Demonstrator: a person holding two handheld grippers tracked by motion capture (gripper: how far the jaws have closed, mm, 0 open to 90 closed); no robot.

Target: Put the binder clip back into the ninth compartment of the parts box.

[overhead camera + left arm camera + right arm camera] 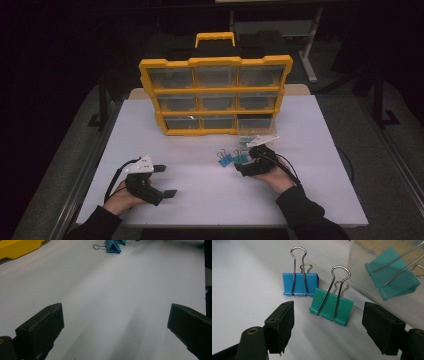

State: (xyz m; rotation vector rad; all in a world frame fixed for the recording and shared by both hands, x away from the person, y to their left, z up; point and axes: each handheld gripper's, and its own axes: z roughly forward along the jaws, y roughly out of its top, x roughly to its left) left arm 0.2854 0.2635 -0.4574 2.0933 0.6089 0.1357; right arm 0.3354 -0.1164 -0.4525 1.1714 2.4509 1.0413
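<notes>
Approaching the green metal binder clip [332,307] with its wire handles up, the right gripper [328,326] has its jaws spread apart, one on each side of the clip, with neither pad touching it. The clip stands on the white table [200,165], just beside a blue metal binder clip [300,284] and near a clear plastic bin [387,302] that already holds one teal binder clip [393,277]. In the high view, the bin sits in front of the yellow organiser case with clear drawers [215,95], below an empty slot at its lower right.

Judged from this layout, the sorting is partly done: one clip is in the bin, and two remain on the table. The grasp on the green clip is not yet made; closing, lifting and placing are left, then the blue clip.

The left gripper [165,180] rests near the table's front left with jaws released and nothing between them.
</notes>
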